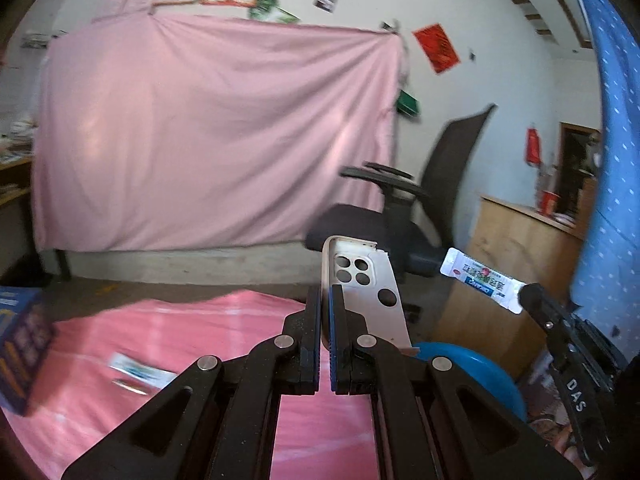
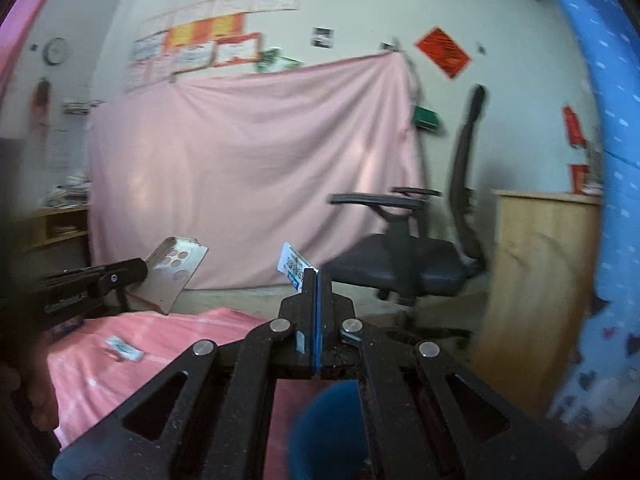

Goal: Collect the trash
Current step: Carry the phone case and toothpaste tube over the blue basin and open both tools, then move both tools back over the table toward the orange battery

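Both views are dim indoor pictures with soft, even light and no hard shadows; the hanging pink sheet (image 1: 216,136) is the brightest broad surface, carrying faint pale sheen patches across its folds; above it the wall papers are washed and unreadable. Fisheye bending is strong: the sheet's top edge bows, and black vignette closes every corner. Motion blur smears much of both frames; right of the sheet the office chair (image 1: 400,216) is streaked, more so in the right wrist view; below the sheet the small packet on the pink table cover (image 1: 200,360) is blurred; the blue bin (image 2: 332,432) lies dark and out of focus.
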A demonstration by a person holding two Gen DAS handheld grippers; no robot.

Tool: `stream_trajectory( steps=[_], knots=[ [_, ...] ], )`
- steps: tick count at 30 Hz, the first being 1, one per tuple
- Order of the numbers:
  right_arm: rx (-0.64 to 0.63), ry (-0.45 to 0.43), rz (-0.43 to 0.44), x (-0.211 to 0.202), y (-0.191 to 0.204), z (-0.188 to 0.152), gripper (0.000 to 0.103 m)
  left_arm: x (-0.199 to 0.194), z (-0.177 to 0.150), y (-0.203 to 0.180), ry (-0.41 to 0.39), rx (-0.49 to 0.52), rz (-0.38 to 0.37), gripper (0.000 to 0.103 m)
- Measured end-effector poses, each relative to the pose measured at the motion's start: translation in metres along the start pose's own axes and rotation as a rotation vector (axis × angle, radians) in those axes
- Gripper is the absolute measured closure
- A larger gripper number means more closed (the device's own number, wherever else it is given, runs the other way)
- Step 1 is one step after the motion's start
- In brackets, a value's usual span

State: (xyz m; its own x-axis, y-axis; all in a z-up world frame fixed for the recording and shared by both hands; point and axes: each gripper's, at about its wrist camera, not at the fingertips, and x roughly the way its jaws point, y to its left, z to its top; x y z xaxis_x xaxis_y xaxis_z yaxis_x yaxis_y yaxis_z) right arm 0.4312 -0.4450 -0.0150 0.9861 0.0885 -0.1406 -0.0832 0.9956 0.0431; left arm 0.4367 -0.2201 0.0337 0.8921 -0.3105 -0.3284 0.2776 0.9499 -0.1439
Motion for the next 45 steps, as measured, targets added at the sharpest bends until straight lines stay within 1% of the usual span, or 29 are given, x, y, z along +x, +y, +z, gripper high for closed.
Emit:
stream_trajectory(
  steps=[4,5,9,12,14,16,18,20,23,24,26,29,33,35,39,40,41,42,43,44,45],
  knots=[
    [0.064,0.088,-0.063,0.009,-0.033,-0.008,0.079,0.026,-0.010,-0.035,0.069,0.017,-0.076,0.102],
    [0.076,0.105,-0.075,0.012,-0.039,-0.010,0.079,0.036,-0.014,-0.044,0.098,0.020,-0.099,0.102],
    [0.142,0.198,-0.099,0.027,-0.065,-0.023,0.079,0.061,-0.023,-0.067,0.172,0.010,-0.141,0.102],
    [0.164,0.253,-0.107,0.034,-0.076,-0.031,0.079,0.078,-0.028,-0.078,0.234,0.004,-0.162,0.101],
    [0.175,0.271,-0.106,0.035,-0.080,-0.038,0.078,0.088,-0.033,-0.080,0.276,-0.003,-0.163,0.101],
    [0.184,0.284,-0.109,0.037,-0.084,-0.041,0.077,0.093,-0.037,-0.081,0.302,-0.015,-0.167,0.100],
    [0.187,0.289,-0.109,0.039,-0.085,-0.042,0.077,0.099,-0.041,-0.081,0.337,-0.017,-0.160,0.097],
    [0.185,0.290,-0.109,0.041,-0.086,-0.043,0.076,0.103,-0.041,-0.079,0.354,-0.026,-0.162,0.091],
    [0.182,0.293,-0.106,0.044,-0.086,-0.043,0.071,0.101,-0.042,-0.074,0.346,-0.035,-0.162,0.084],
    [0.181,0.294,-0.106,0.044,-0.086,-0.043,0.070,0.101,-0.040,-0.073,0.340,-0.039,-0.161,0.083],
    [0.180,0.292,-0.100,0.045,-0.086,-0.044,0.063,0.095,-0.041,-0.067,0.333,-0.044,-0.156,0.083],
    [0.183,0.272,-0.090,0.044,-0.085,-0.041,0.047,0.089,-0.040,-0.057,0.315,-0.054,-0.137,0.083],
    [0.182,0.209,-0.063,0.038,-0.076,-0.032,0.037,0.074,-0.034,-0.039,0.266,-0.069,-0.099,0.080],
    [0.171,0.179,-0.049,0.035,-0.068,-0.028,0.028,0.066,-0.031,-0.030,0.237,-0.079,-0.079,0.074],
    [0.151,0.114,-0.023,0.028,-0.052,-0.018,0.017,0.045,-0.021,-0.012,0.153,-0.097,-0.026,0.067],
    [0.151,0.102,-0.017,0.027,-0.048,-0.016,0.013,0.038,-0.019,-0.006,0.126,-0.097,-0.007,0.064],
    [0.152,0.088,-0.009,0.026,-0.044,-0.013,0.009,0.031,-0.017,-0.001,0.100,-0.097,0.010,0.059],
    [0.151,0.079,-0.004,0.025,-0.040,-0.012,0.007,0.025,-0.015,0.005,0.073,-0.100,0.030,0.056],
    [0.147,0.065,0.004,0.024,-0.035,-0.010,0.004,0.018,-0.014,0.011,0.045,-0.107,0.052,0.049],
    [0.142,0.055,0.011,0.023,-0.031,-0.009,0.002,0.011,-0.013,0.018,0.017,-0.114,0.073,0.045],
    [0.131,0.042,0.021,0.022,-0.023,-0.007,0.000,0.006,-0.013,0.024,-0.003,-0.119,0.088,0.043]
  ],
)
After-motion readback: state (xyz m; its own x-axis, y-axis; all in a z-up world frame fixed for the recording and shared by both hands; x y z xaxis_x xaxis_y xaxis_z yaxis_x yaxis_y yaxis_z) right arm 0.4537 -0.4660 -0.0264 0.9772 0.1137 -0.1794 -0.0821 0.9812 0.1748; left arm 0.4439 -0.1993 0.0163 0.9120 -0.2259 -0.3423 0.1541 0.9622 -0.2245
